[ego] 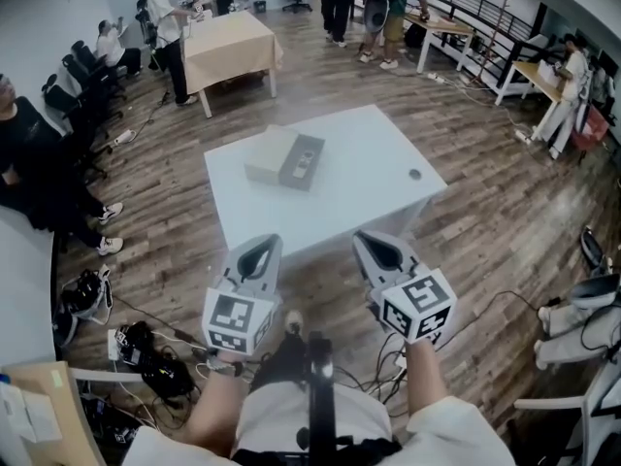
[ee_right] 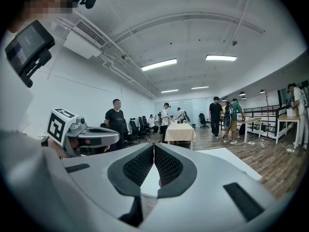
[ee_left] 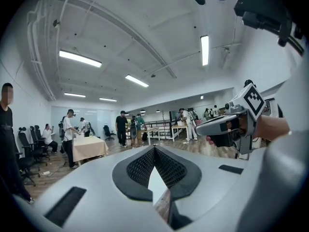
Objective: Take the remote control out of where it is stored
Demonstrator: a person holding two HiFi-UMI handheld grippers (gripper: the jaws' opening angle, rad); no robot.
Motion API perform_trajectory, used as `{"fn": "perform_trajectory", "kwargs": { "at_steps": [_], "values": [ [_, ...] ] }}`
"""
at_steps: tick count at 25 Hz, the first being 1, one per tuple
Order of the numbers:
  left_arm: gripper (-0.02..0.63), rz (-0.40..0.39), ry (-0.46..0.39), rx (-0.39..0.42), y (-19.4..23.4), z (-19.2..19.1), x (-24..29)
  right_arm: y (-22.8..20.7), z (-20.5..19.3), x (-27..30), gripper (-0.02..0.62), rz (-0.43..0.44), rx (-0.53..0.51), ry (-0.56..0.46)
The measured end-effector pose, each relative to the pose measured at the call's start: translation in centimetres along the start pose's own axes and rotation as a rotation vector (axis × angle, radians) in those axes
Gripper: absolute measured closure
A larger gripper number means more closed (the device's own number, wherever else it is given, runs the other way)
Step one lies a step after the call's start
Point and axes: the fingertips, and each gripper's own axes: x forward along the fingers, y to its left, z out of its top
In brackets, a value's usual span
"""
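Clenched and empty, left gripper (ego: 264,245) and right gripper (ego: 370,242) hover short of the white table (ego: 374,149) carrying a grey case (ego: 303,161)

— Entry one?
— A box (ego: 271,154), pale beige and flat, is lying on the far left part of the white table (ego: 369,163), turned at an angle to the table's edges.
— Entry two?
— A dark grey oblong (ego: 303,162) is lying flat, touching the box's right side and showing a small pale patch on top. It is too small to tell what it holds.
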Motion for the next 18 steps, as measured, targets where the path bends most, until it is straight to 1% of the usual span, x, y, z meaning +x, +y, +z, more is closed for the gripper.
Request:
{"fn": "perform_trajectory", "kwargs": {
  "at_steps": [4, 9, 14, 18],
  "values": [
    [0.607, 0.009, 0.001, -0.004, 1.2, -0.4, 2.1, -1.9, 0.0, 1.9, 0.595, -0.002, 0.001, 0.004],
    [0.607, 0.02, -0.006, -0.014, 4.1, -0.5, 6.2, -4.6, 0.5, 5.7, 0.595, 0.003, -0.005, 0.013],
    [0.607, 0.026, -0.005, 0.034, 7.1, -0.2, 11.6, -8.4, 1.6, 9.9, 0.595, -0.016, -0.028, 0.027],
    [0.607, 0.001, 0.011, 0.035, 9.6, -0.2, 15.7, -11.4, 2.4, 13.5, 0.595, -0.035, -0.034, 0.046]
  ]
}}
